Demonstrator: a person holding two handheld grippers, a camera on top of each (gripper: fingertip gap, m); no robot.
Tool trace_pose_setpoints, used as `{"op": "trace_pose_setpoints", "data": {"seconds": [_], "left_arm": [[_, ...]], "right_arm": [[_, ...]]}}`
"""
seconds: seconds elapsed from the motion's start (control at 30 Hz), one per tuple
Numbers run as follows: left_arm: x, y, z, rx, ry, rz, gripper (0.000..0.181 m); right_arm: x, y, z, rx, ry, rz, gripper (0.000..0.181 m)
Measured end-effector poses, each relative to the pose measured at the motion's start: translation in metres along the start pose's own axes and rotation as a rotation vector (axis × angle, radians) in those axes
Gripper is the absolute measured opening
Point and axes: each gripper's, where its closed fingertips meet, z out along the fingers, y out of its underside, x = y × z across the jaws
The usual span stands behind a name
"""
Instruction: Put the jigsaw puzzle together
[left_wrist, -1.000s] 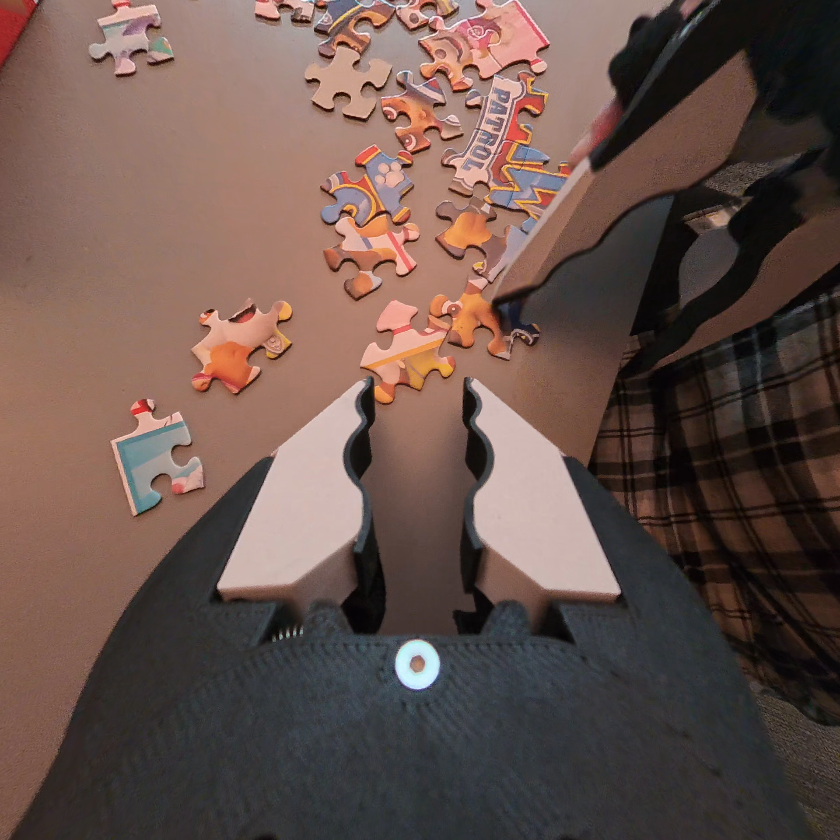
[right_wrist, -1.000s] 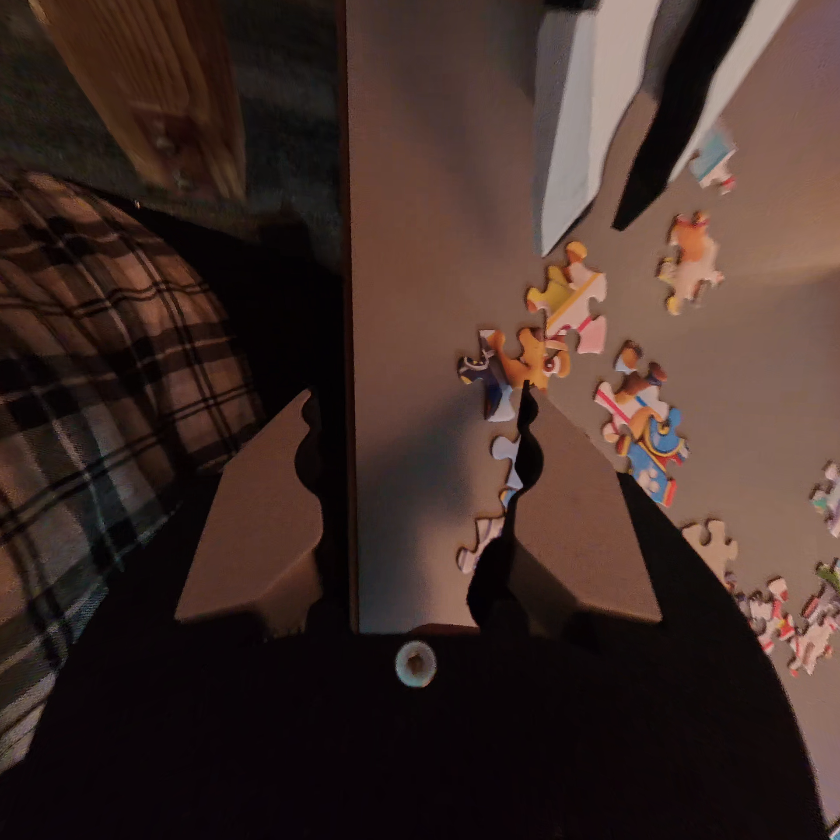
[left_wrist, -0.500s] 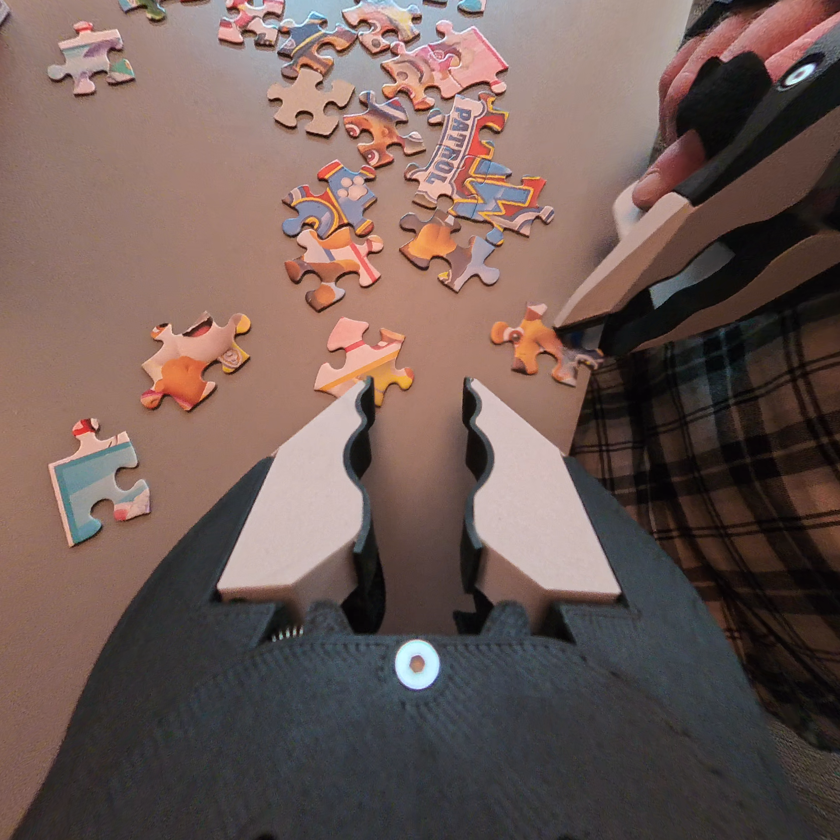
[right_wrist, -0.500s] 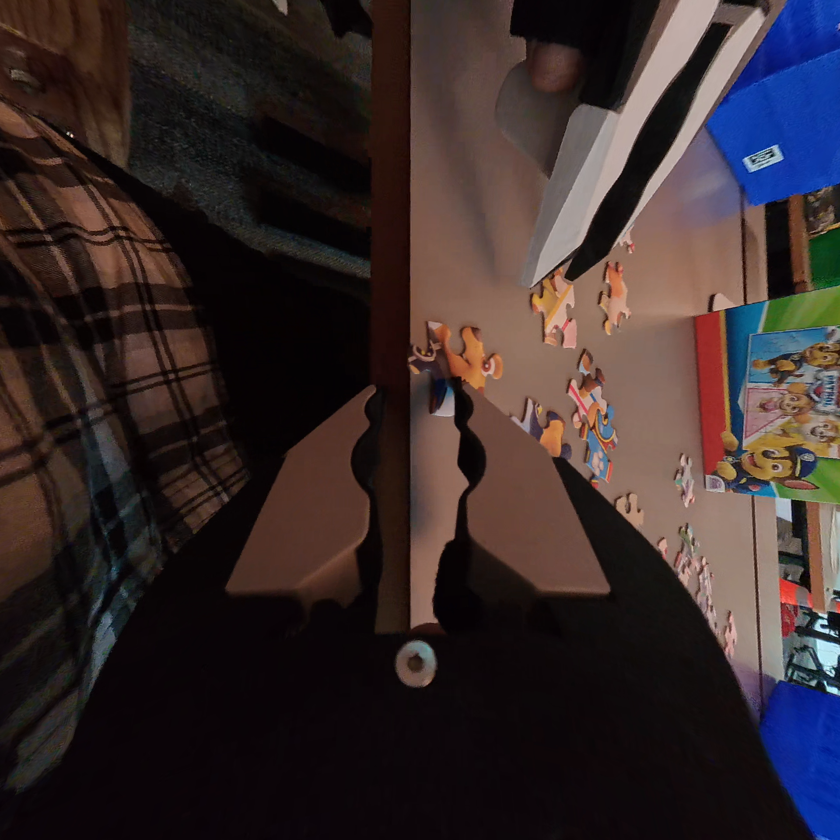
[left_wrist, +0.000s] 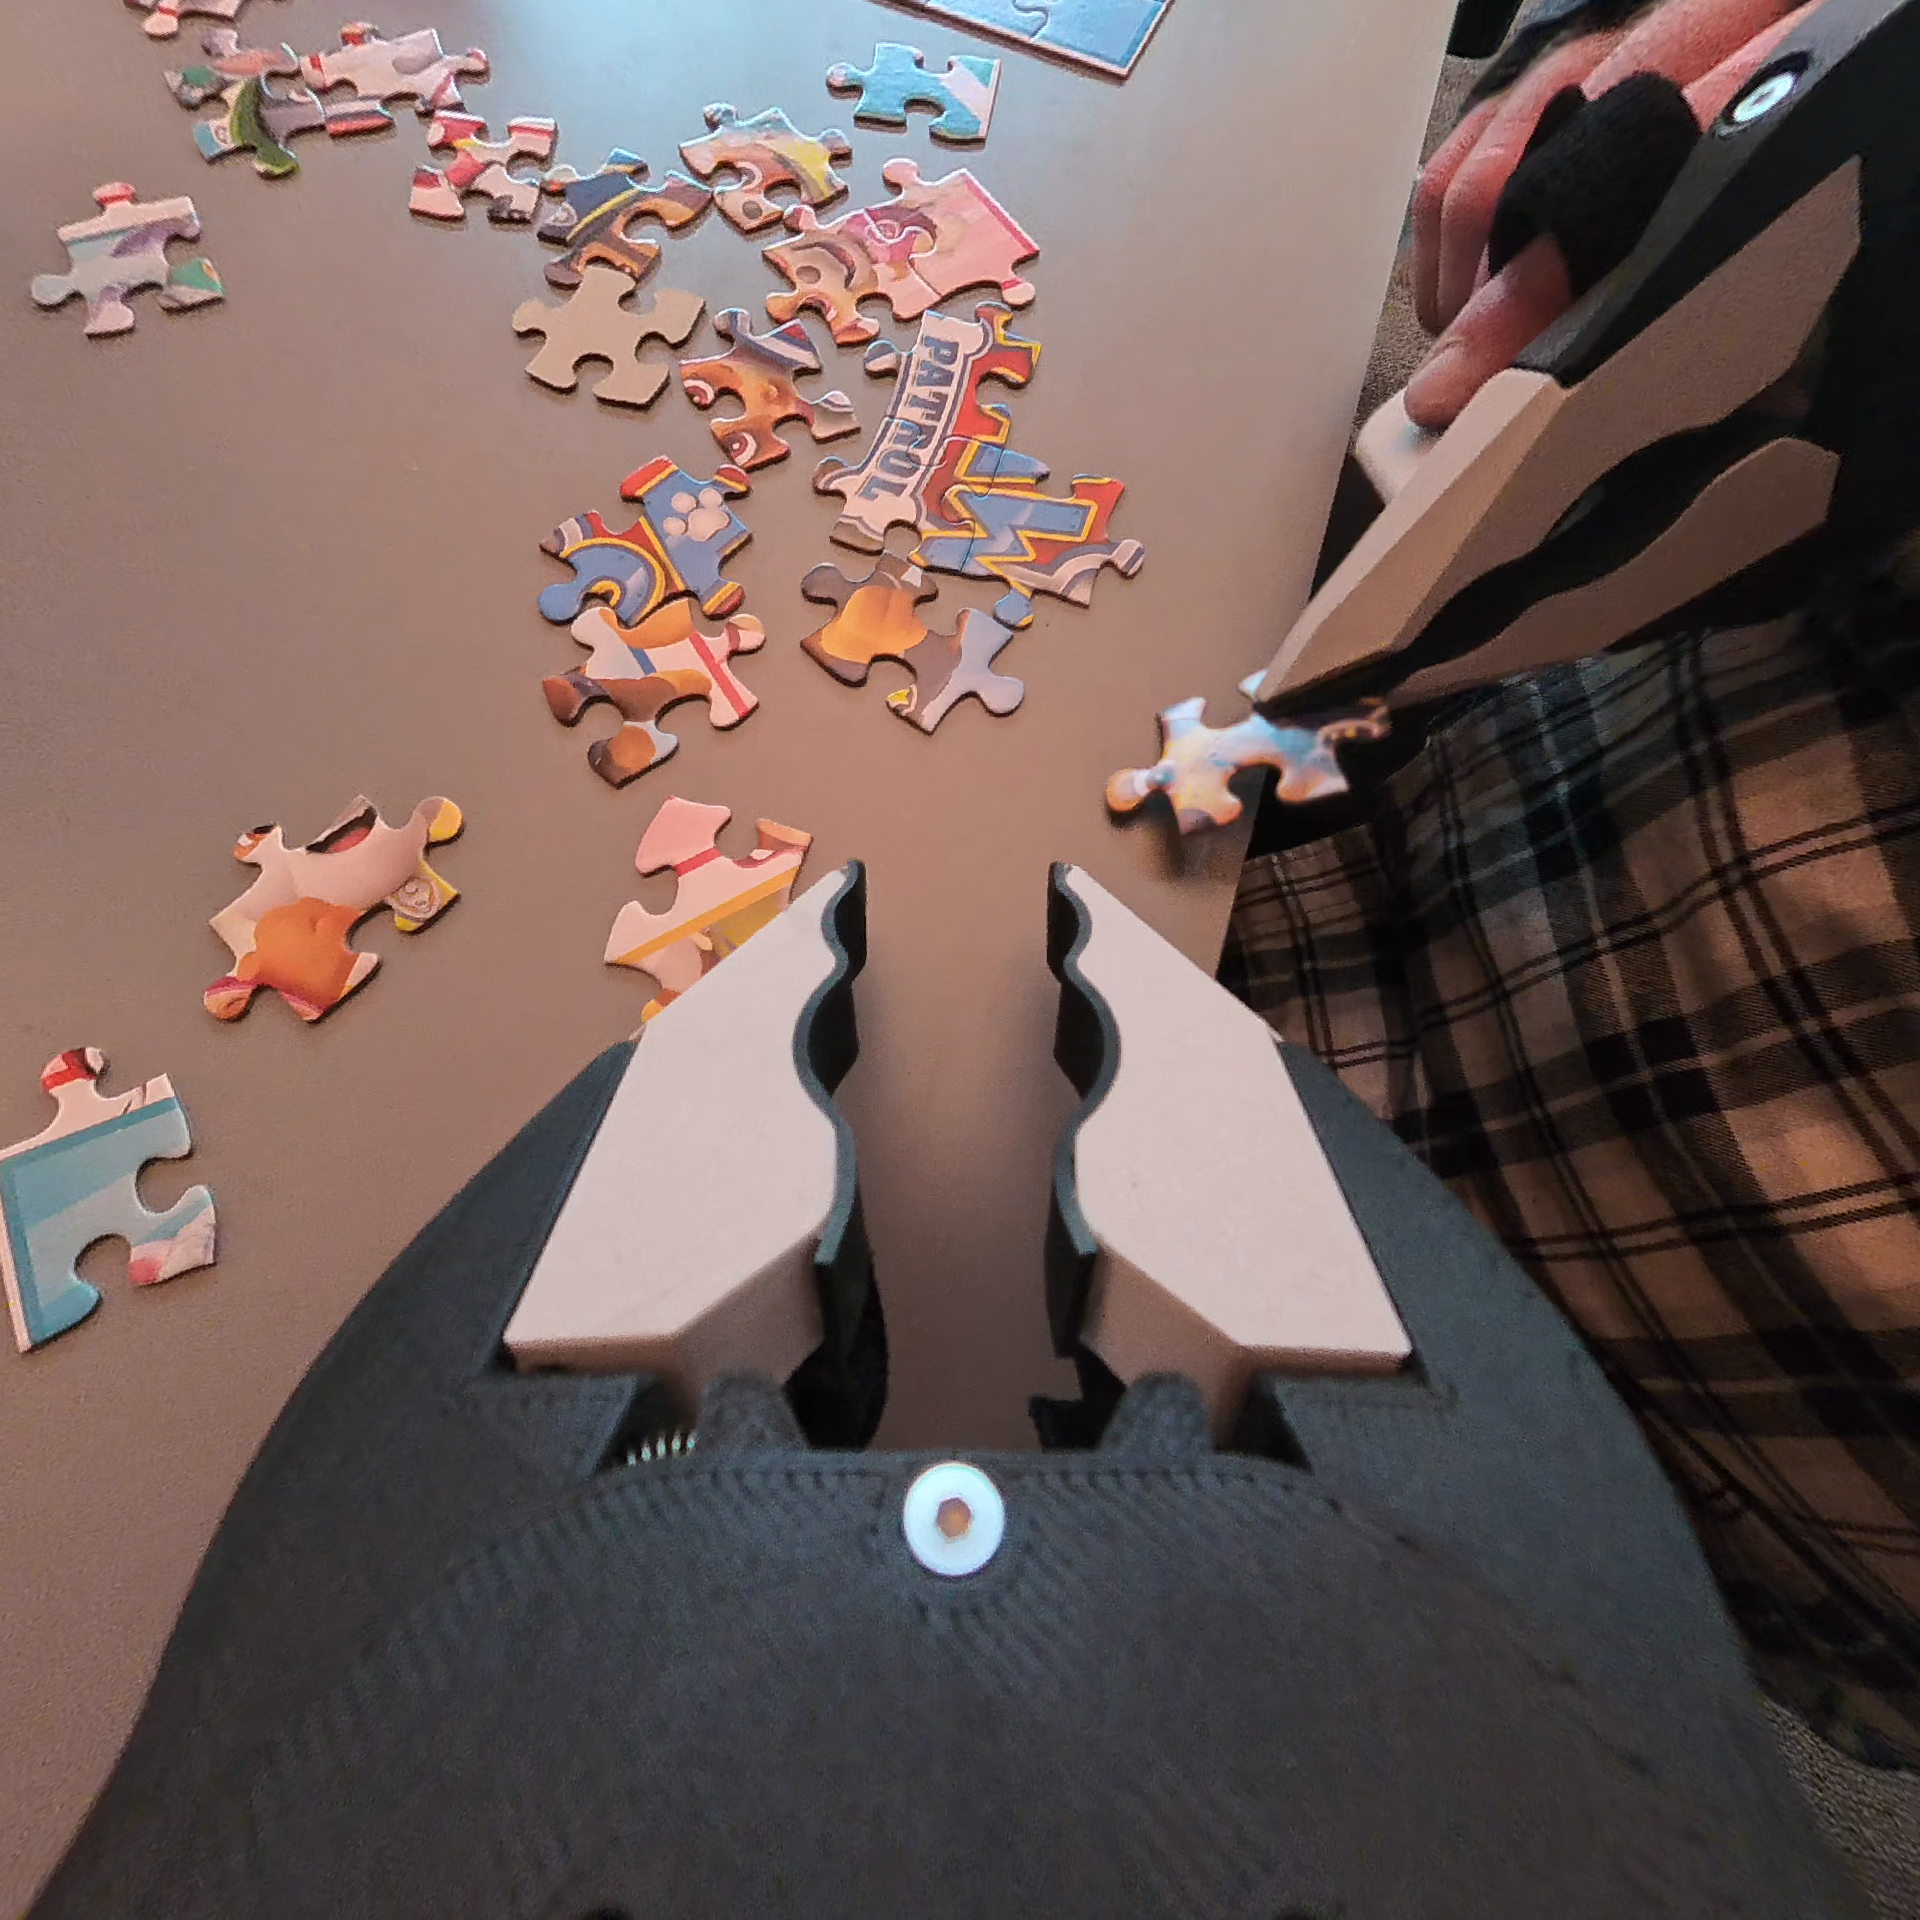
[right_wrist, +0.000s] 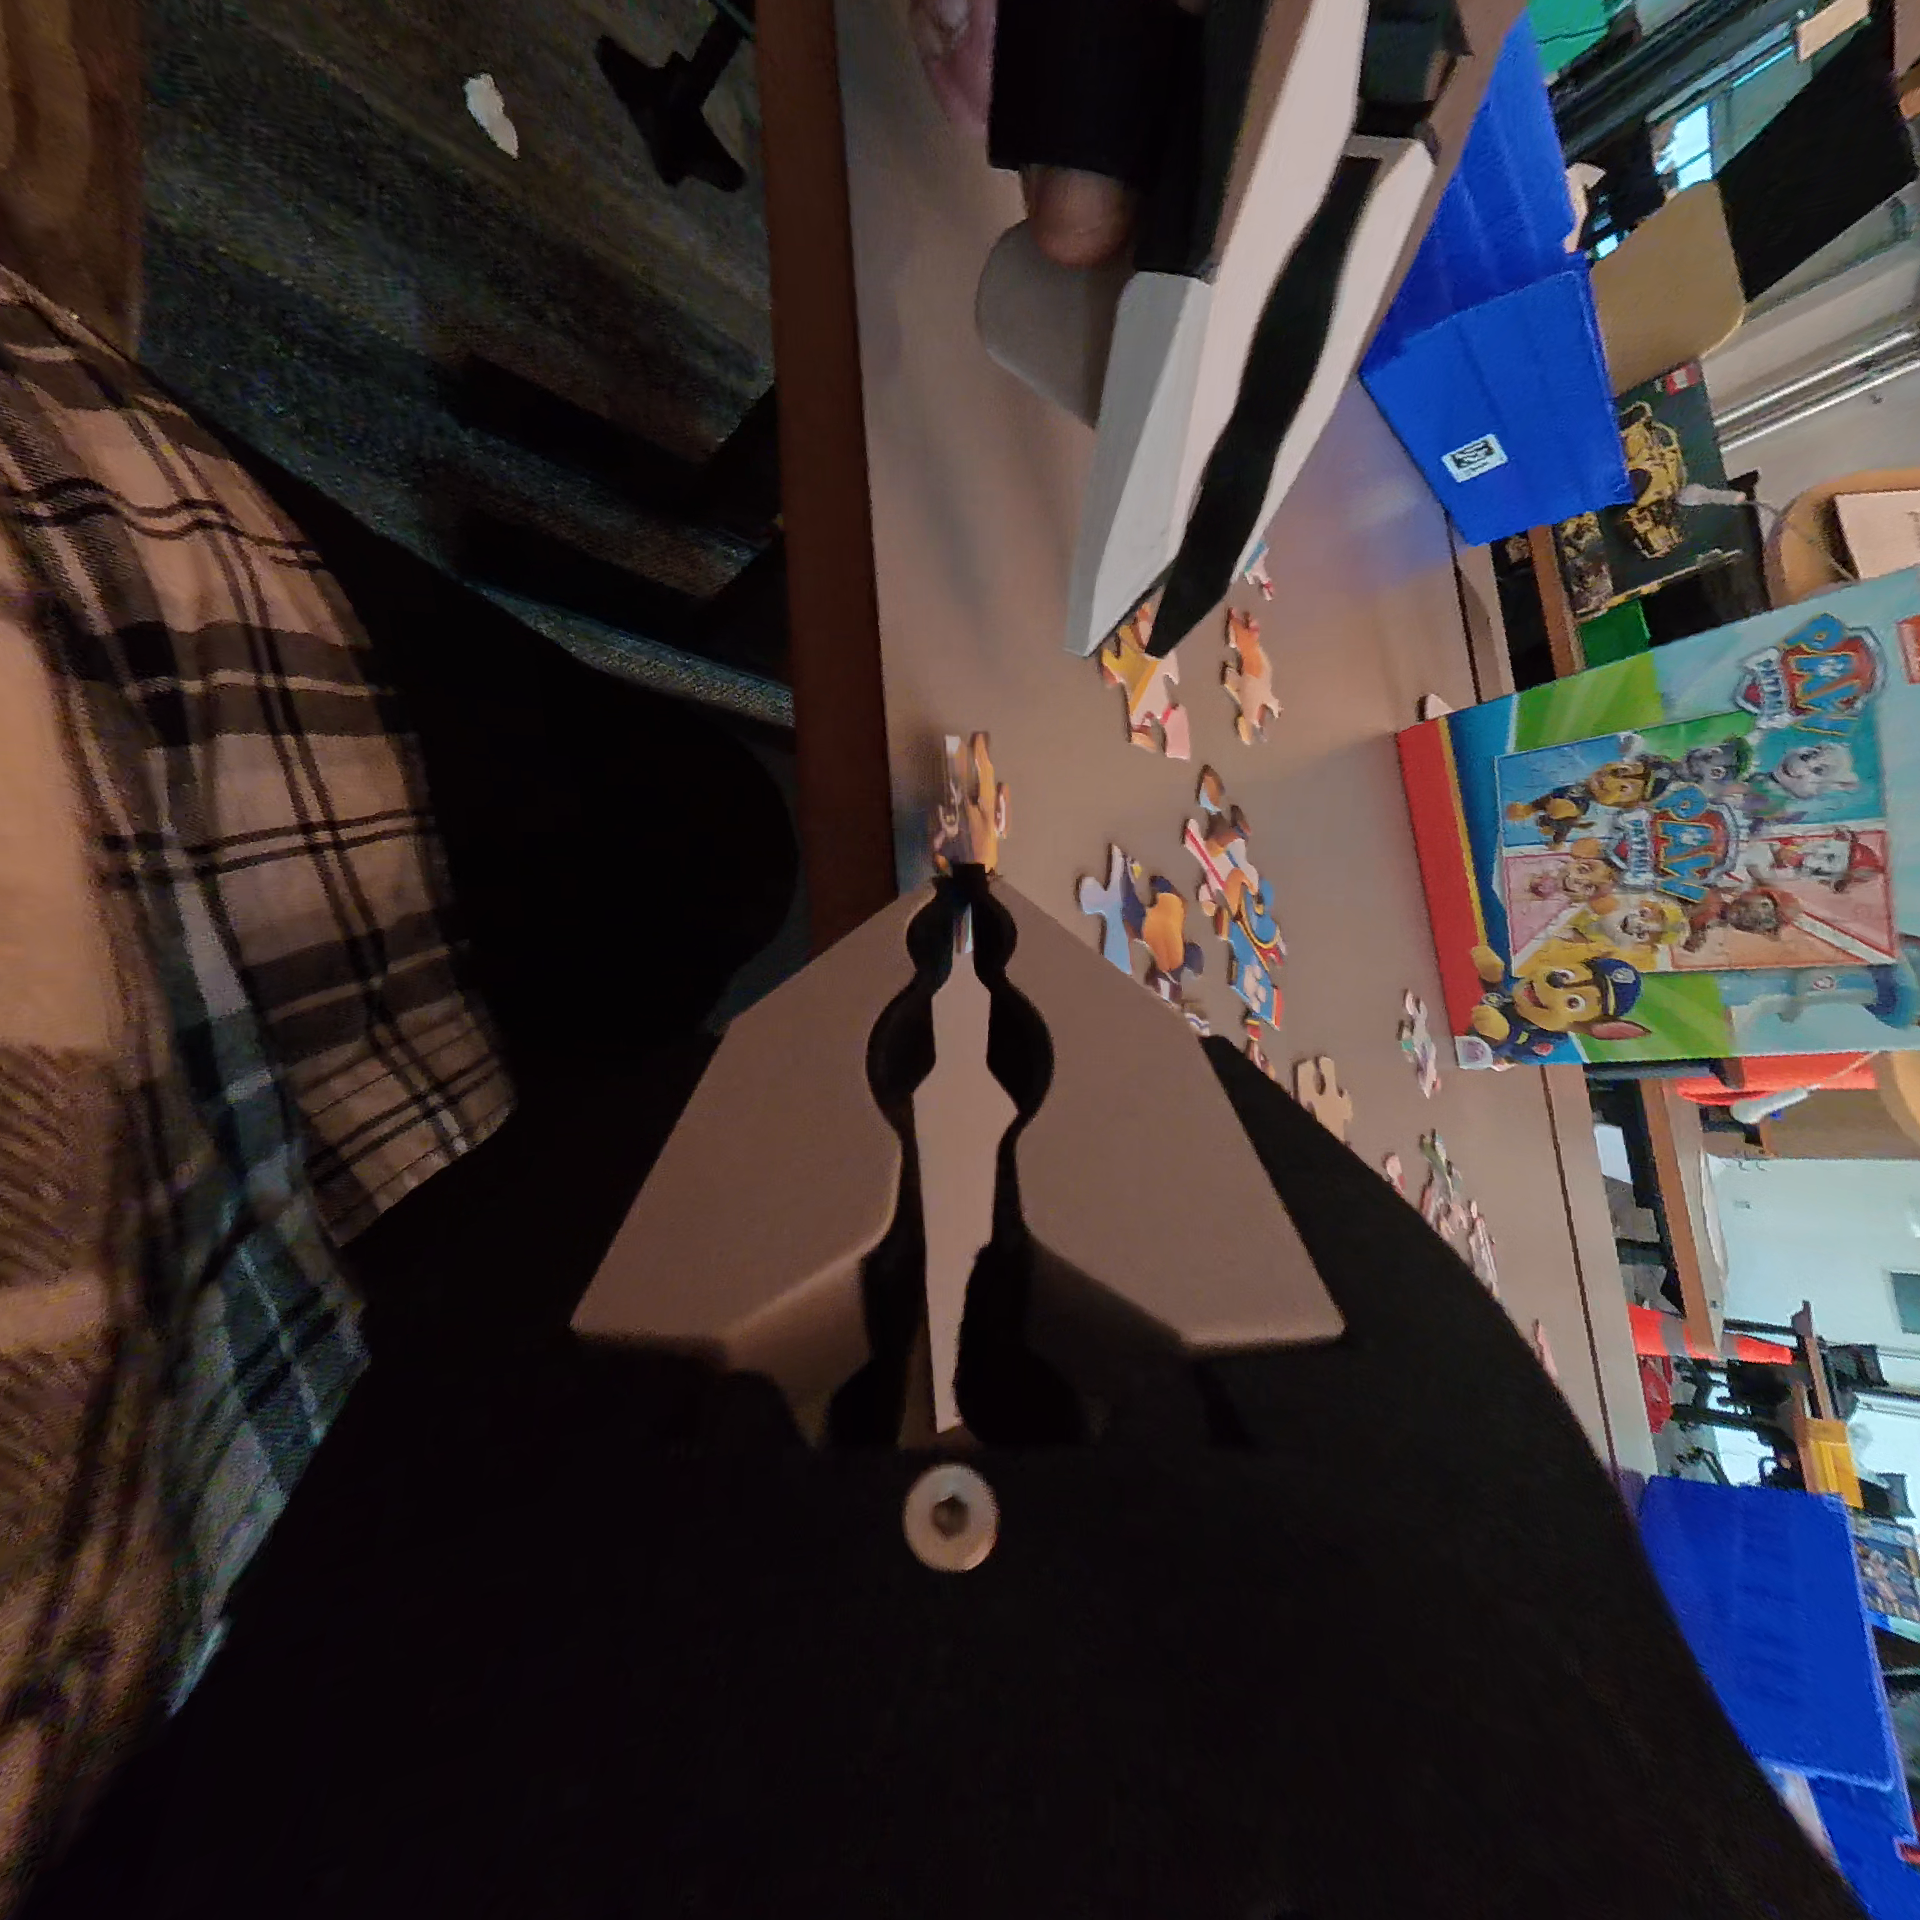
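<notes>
Several loose jigsaw pieces (left_wrist: 644, 592) lie scattered on the brown table (left_wrist: 312, 499). My right gripper (left_wrist: 1273, 698) is at the table's right edge, shut on an orange and blue piece (left_wrist: 1195, 764). The piece sticks out from its tips, half over the edge. In the right wrist view the jaws (right_wrist: 961, 894) pinch that piece (right_wrist: 977, 800) edge-on. My left gripper (left_wrist: 954, 883) is open and empty, low over the table near the same edge. A yellow and pink piece (left_wrist: 707, 883) lies just beyond its left finger. It also shows in the right wrist view (right_wrist: 1122, 639).
A few joined pieces with lettering (left_wrist: 966, 457) lie mid-table, and a joined blue section (left_wrist: 1039, 26) lies at the far edge. The puzzle box (right_wrist: 1662, 862) stands on the table, with blue bins (right_wrist: 1496, 395) beyond it. A person's plaid clothing (left_wrist: 1610, 1039) is beside the table edge. There is about 8 cm between the tips of the two grippers.
My right gripper dragged the orange and blue piece to the table edge, then closed on it. The left gripper stayed open and shifted a little.
</notes>
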Motion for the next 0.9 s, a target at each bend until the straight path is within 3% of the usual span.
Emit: {"op": "trace_pose_setpoints", "data": {"seconds": [0.27, 0.37, 0.43, 0.67, 0.9], "left_arm": [[0.001, -0.013, 0.008, 0.025, -0.015, 0.029, 0.034], [0.001, -0.013, 0.021, -0.025, -0.004, 0.059, 0.038], [-0.006, -0.01, 0.027, -0.075, -0.032, 0.088, 0.041], [-0.029, -0.026, 0.03, -0.035, -0.032, 0.001, 0.049], [-0.047, -0.026, 0.042, -0.098, -0.137, 0.04, 0.051]], "right_arm": [[0.018, 0.01, -0.016, 0.006, 0.082, 0.009, 0.0], [0.029, 0.021, -0.024, -0.013, 0.11, 0.044, 0.0], [0.035, 0.028, -0.03, -0.02, 0.131, 0.076, 0.0], [0.048, 0.053, -0.04, -0.07, 0.182, 0.129, 0.0], [0.057, 0.069, -0.04, -0.129, 0.242, 0.068, 0.0]]}}
